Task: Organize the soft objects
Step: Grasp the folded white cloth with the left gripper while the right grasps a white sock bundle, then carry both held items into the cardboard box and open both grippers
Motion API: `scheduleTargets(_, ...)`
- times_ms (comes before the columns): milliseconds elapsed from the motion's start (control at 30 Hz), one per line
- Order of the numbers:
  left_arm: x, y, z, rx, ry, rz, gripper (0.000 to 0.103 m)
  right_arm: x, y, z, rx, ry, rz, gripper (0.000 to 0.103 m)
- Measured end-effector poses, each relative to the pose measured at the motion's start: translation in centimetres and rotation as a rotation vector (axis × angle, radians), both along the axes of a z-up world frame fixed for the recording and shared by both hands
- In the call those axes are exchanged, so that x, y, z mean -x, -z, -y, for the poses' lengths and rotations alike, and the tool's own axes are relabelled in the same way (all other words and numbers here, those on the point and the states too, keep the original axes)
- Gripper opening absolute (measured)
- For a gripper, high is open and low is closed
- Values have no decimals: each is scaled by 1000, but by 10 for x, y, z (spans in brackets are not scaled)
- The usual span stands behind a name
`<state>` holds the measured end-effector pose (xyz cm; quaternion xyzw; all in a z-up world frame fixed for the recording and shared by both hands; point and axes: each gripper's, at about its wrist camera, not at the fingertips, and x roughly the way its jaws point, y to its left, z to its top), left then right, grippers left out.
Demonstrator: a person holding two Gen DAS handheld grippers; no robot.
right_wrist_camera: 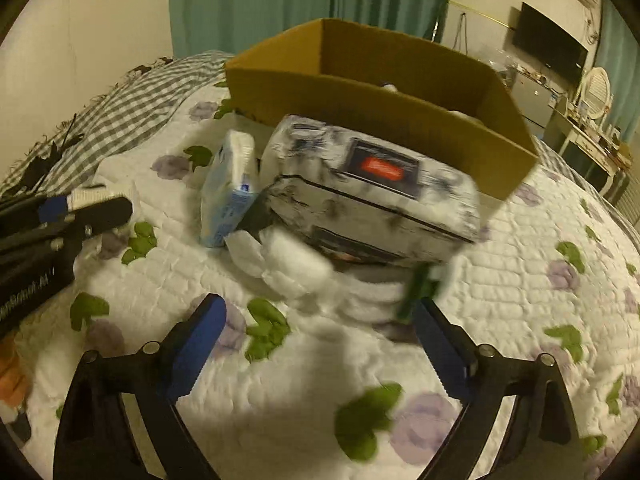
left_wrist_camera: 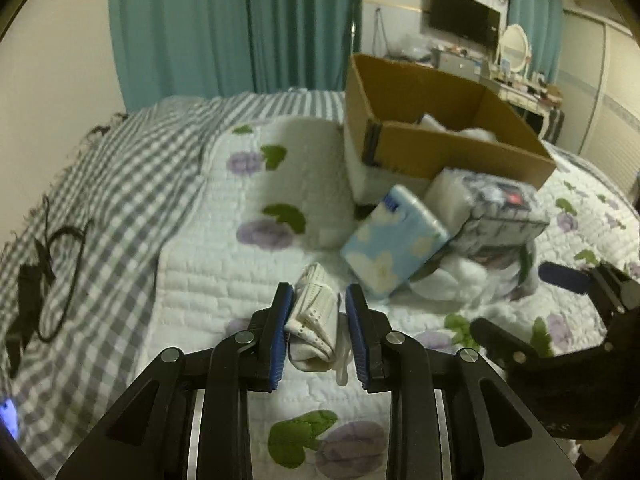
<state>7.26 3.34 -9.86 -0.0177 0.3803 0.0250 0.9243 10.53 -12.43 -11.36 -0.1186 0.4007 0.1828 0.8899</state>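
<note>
My left gripper (left_wrist_camera: 319,300) is closed on a rolled white knit cloth (left_wrist_camera: 316,316), held above the quilt. It also shows in the right wrist view (right_wrist_camera: 86,200). My right gripper (right_wrist_camera: 320,320) is open and empty, facing a pile of soft goods: a marbled grey-white package (right_wrist_camera: 372,192), a light blue cloud-print tissue pack (right_wrist_camera: 230,196) and white padding (right_wrist_camera: 288,260). An open cardboard box (right_wrist_camera: 360,92) stands behind the pile, with white items inside (left_wrist_camera: 452,128).
The bed has a white floral quilt (right_wrist_camera: 540,280) and a grey checked sheet (left_wrist_camera: 120,168). A black cable (left_wrist_camera: 48,280) lies at the left. Teal curtains (left_wrist_camera: 240,20) hang behind. A dresser with mirror (left_wrist_camera: 516,48) stands at far right.
</note>
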Motion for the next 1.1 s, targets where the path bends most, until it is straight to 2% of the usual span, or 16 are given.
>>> scheduleTargets(200, -2, 5, -2, 29, 19, -2, 26, -23, 18, -22, 27, 16, -20, 75)
scheduleTargets(267, -2, 6, -2, 29, 22, -4, 26, -28, 22, -25, 33, 30, -33, 61)
scheduleTargets(300, -2, 6, -2, 27, 23, -6, 26, -29, 23, -25, 31, 38, -38, 59)
scheduleTargets(367, -2, 7, -1, 25, 25, -7, 26, -28, 23, -23, 27, 49, -30, 42)
scheduleTargets(533, 4, 3, 3, 11, 29, 11, 26, -10, 17, -10, -42, 46, -70, 39)
scheduleTargets(667, 17, -3, 11, -1, 46, 26, 26, 12, 2, 2, -73, 45, -63, 39)
scheduleTargets(733, 24, -10, 12, 15, 51, 26, 26, 21, -15, 10, -109, 44, -43, 39)
scheduleTargets(867, 34, -34, 17, -2, 54, 59, 26, 37, -54, 22, -172, 38, 16, 39)
scheduleTargets(1100, 52, -92, 32, -35, 96, 177, 26, 59, -119, 52, -249, 18, 72, 39)
